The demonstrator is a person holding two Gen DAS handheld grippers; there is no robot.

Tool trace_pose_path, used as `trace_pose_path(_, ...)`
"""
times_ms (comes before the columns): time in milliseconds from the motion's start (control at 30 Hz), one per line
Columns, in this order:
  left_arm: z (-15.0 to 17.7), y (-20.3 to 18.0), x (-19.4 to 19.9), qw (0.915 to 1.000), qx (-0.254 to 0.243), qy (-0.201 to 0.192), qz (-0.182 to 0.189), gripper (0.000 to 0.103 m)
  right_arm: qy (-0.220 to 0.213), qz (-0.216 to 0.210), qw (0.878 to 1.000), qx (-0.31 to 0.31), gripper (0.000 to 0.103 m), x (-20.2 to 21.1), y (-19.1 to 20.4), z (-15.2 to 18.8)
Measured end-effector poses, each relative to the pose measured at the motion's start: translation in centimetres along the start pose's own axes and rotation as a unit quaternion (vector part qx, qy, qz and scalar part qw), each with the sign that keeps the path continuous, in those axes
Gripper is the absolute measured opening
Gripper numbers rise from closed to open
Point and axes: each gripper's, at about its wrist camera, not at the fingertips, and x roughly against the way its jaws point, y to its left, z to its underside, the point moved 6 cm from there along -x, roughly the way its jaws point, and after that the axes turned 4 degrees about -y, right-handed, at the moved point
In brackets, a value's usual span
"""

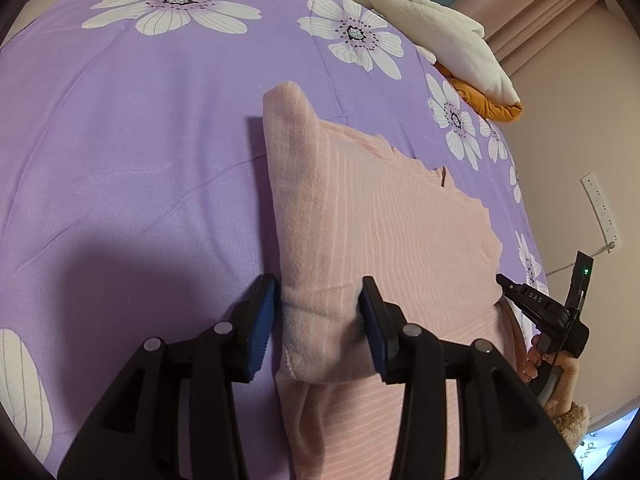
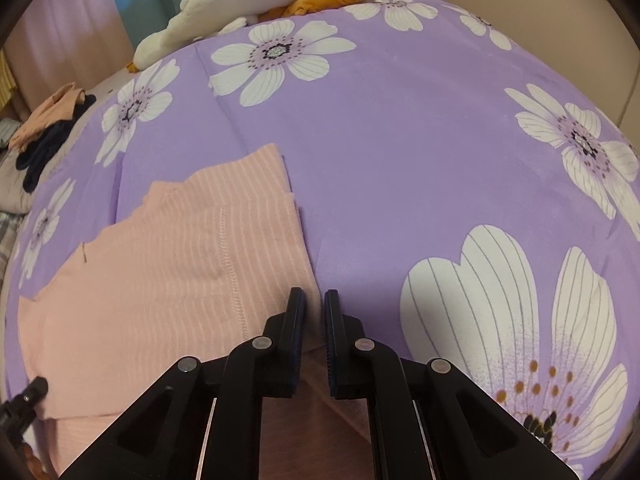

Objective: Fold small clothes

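A pink striped garment [image 1: 400,208] lies flat on the purple flowered bedspread [image 1: 140,168]. Its sleeve [image 1: 304,208] is folded in over the left side as a thick band. My left gripper [image 1: 318,316] straddles the near end of that sleeve, and both blue pads press against the bunched cloth. In the right wrist view the garment [image 2: 168,264] fills the lower left. My right gripper [image 2: 316,320] is shut on the garment's right edge, with pink cloth showing between and below the fingers. The right gripper [image 1: 503,282] also appears at the garment's far side, held by a hand [image 1: 556,372].
A white and orange plush toy [image 2: 248,0] lies along the bed's far edge by the curtains. A small heap of peach and dark clothes [image 2: 48,124] sits at the left. A power strip [image 1: 602,212] hangs on the wall. The bedspread [image 2: 420,160] stretches to the right.
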Motion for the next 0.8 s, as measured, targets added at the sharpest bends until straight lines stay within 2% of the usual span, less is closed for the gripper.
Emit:
trace_pose_path(267,0.0,-0.3,0.1,1.0,-0.001,0.001,-0.001,0.046,0.003,-0.005,1.0,-0.003,0.005,0.0,-0.1,-0.1)
trace_pose_path(367,0.3,-0.7,0.9,0.9996,-0.013,0.0,-0.023,0.047,-0.002,-0.002,1.0,-0.004,0.009,0.2,-0.1,-0.2)
trace_pose_path(433,0.8,-1.0,1.8,0.9988,-0.022,-0.008,-0.043,0.054,-0.006,0.003,1.0,0.003,0.013,0.7,0.0,-0.2)
trace_pose_path(467,1.1,-1.1,2.3,0.9983,-0.026,-0.012,-0.051,0.058,-0.006,0.005,1.0,0.005,0.02,1.1,-0.1,-0.2)
trace_pose_path(500,1.5,-1.5,3.0,0.9976,-0.032,-0.013,-0.06,0.062,-0.005,0.004,1.0,0.007,0.033,1.5,-0.2,-0.2)
trace_pose_path(533,1.7,-1.7,3.3,0.9973,-0.035,-0.013,-0.063,0.064,-0.003,-0.004,1.0,0.008,0.042,2.0,-0.3,-0.2)
trace_pose_path(567,2.1,-2.3,4.1,0.997,-0.039,-0.014,-0.066,0.068,-0.004,-0.014,1.0,0.006,0.058,2.6,-0.5,-0.1)
trace_pose_path(600,2.5,-2.7,4.8,0.997,-0.04,-0.017,-0.064,0.071,-0.009,-0.031,0.999,0.002,0.063,3.5,-0.6,0.1)
trace_pose_path(700,4.1,-3.6,6.4,0.9975,-0.036,-0.021,-0.056,0.079,-0.013,-0.073,0.997,-0.003,0.065,6.0,-1.1,0.9)
trace_pose_path(800,6.6,-4.0,7.3,0.998,-0.033,-0.01,-0.053,0.08,-0.013,-0.091,0.996,0.013,0.066,8.3,-1.6,2.4)
